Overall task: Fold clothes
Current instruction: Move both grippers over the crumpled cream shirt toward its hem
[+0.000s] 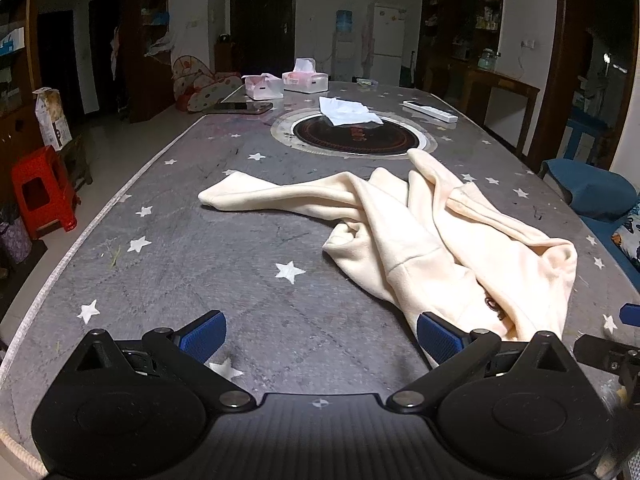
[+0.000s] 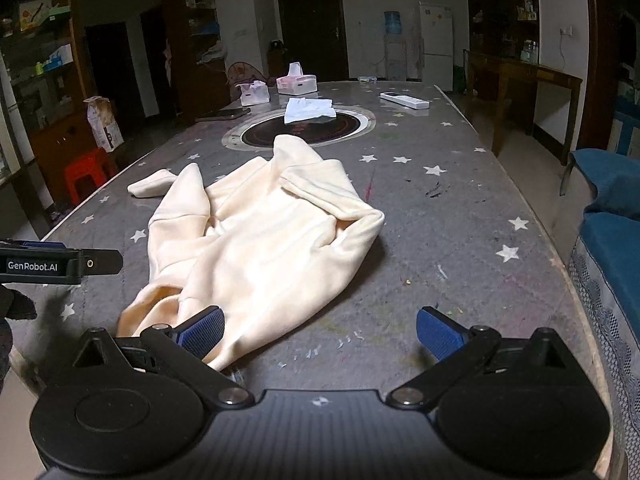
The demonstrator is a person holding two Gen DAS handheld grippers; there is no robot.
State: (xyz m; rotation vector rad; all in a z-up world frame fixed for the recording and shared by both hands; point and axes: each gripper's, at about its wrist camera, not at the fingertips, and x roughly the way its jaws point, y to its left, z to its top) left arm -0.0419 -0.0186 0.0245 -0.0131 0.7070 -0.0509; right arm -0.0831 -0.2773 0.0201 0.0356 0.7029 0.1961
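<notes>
A cream long-sleeved garment point(image 1: 432, 236) lies crumpled on the grey star-patterned table point(image 1: 200, 260), one sleeve stretched out to the left. In the right wrist view the same garment point(image 2: 264, 248) spreads ahead, its near hem beside the left finger. My left gripper point(image 1: 322, 338) is open above the bare table, its right finger touching or just over the garment's near edge. My right gripper point(image 2: 320, 332) is open, nothing between its fingers, at the garment's near right corner. The other gripper's body point(image 2: 44, 266) shows at the left edge of the right wrist view.
Further up the table sit a round inset hotplate point(image 1: 356, 136), a white cloth point(image 1: 348, 112), two tissue boxes point(image 1: 304, 80), a phone point(image 1: 244, 108) and a white remote point(image 1: 430, 111). A red stool point(image 1: 42, 192) stands left of the table, a blue sofa point(image 2: 616, 236) right.
</notes>
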